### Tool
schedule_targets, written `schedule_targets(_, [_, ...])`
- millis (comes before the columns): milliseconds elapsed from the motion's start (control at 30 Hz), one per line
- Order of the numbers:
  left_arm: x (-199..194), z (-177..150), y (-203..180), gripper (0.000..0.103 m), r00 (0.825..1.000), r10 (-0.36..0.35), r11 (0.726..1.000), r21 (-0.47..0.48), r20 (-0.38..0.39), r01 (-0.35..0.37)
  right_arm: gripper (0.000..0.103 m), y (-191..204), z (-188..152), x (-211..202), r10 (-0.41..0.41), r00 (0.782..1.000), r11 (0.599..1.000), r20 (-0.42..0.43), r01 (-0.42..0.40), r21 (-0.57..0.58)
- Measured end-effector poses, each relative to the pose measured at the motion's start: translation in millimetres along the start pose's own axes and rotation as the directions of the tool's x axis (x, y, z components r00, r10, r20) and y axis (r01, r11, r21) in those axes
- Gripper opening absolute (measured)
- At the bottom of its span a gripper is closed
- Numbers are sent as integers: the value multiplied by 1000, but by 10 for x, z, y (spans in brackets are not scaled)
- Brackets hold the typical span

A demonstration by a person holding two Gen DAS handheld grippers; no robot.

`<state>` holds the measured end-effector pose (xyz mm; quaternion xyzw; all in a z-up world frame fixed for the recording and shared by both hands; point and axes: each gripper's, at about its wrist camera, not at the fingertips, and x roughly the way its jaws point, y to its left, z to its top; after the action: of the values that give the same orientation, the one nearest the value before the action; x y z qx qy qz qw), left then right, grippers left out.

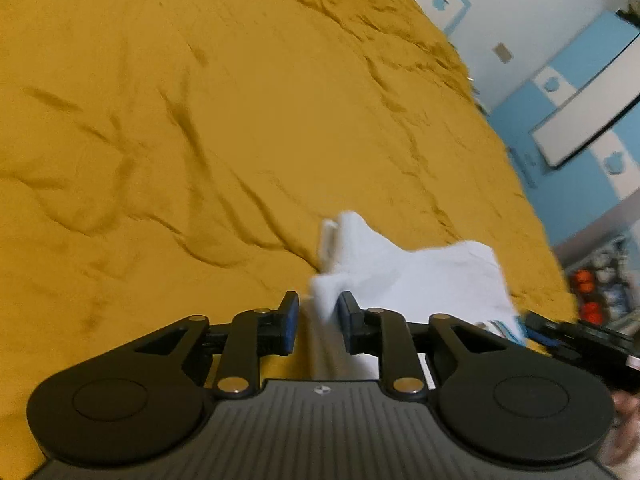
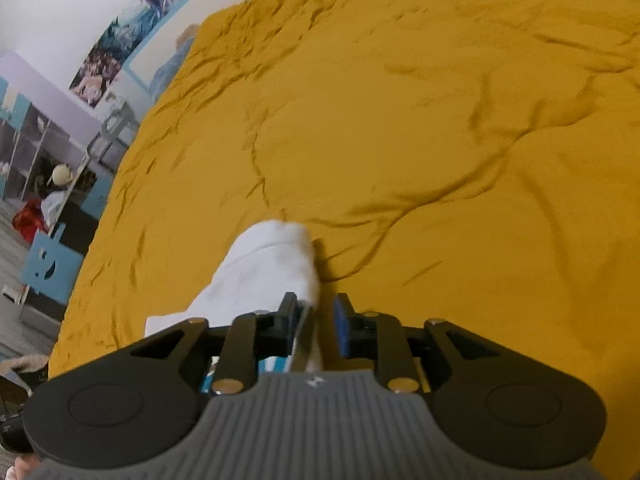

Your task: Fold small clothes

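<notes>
A small white garment (image 1: 420, 276) with a blue-striped edge lies bunched on the mustard bedcover (image 1: 200, 140), stretched between the two grippers. One end of it runs up between the fingers of my left gripper (image 1: 319, 312). The jaws stand a little apart; the cloth rests against the right pad with a narrow gap at the left pad. In the right wrist view the white garment (image 2: 268, 268) reaches into my right gripper (image 2: 318, 312). It lies along the left pad there, and bedcover (image 2: 400, 140) shows before the right pad. The right gripper's black body (image 1: 568, 336) shows at the left wrist view's right edge.
The bed's edge runs down the right of the left wrist view, with blue and white cabinets (image 1: 580, 92) and a shelf of toys (image 1: 596, 280) beyond. In the right wrist view the bed's edge is on the left, beside a blue toy box (image 2: 48, 268) and the floor.
</notes>
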<state>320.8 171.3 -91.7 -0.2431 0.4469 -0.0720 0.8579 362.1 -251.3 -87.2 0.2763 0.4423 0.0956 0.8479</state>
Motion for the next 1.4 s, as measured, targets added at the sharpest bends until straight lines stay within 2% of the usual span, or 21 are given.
schedule_targets(67, [-138,0,-74,23,998,52,998,20,34,-52,14,-5,-26,-169,-24,999,999,22,25,-26])
schedule_targets(133, [-267,-41,-190,23,994,88,993,67,69,-92,12,24,-75,-355,-14,999,998,35,16,-56])
schedule_targets(167, [-331,-85,-266,22,993,83,992,90,88,-91,11,59,-117,-445,15,999,998,32,-13,-67])
schedule_targets(267, [-399,-235,-491,19,997,-24,990,142,80,12,9,279,-282,-617,62,998,981,26,-56,-186])
schedule_targets(300, [-372,-290,-560,17,997,-32,986,164,68,20,9,353,-357,-620,55,998,971,22,-48,-236])
schedule_targets(367, [-275,-438,-665,15,999,0,978,209,34,-7,9,454,-504,-547,33,999,953,4,-30,-301])
schedule_targets(433, [-185,-523,-651,13,1000,19,977,211,-2,-18,9,456,-614,-430,0,1000,947,-16,-5,-321])
schedule_targets(500, [-117,-588,-601,11,997,77,974,215,-14,-72,0,398,-715,-331,-48,999,936,-8,42,-350])
schedule_targets(533, [-84,-586,-570,11,996,85,974,213,-22,-79,0,353,-747,-278,-71,997,934,-4,65,-352])
schedule_targets(633, [-125,-547,-565,6,994,105,972,212,-16,-99,0,201,-738,-251,-68,998,962,0,65,-264])
schedule_targets(700, [-206,-533,-590,6,993,122,969,217,1,-119,0,222,-737,-315,-88,996,959,17,90,-268])
schedule_targets(767, [-329,-535,-601,6,993,114,972,205,16,-115,6,257,-766,-424,-111,993,948,31,116,-297])
schedule_targets(867, [-507,-588,-742,6,996,79,967,239,39,-86,6,284,-836,-659,-63,998,945,30,69,-319])
schedule_targets(1000, [-668,-799,-997,6,998,35,947,318,50,-49,6,407,-1049,-938,-12,999,919,40,27,-392])
schedule_targets(1200, [-851,-1291,-1114,6,997,55,920,385,46,-69,7,574,-1448,-1146,-49,996,858,73,79,-508])
schedule_targets(1267, [-893,-1436,-1063,6,995,83,913,397,49,-95,17,561,-1574,-1239,-56,995,845,81,90,-526])
schedule_targets(1400, [-896,-1677,-927,6,992,125,903,410,35,-128,23,468,-1819,-1286,-92,993,835,68,115,-538])
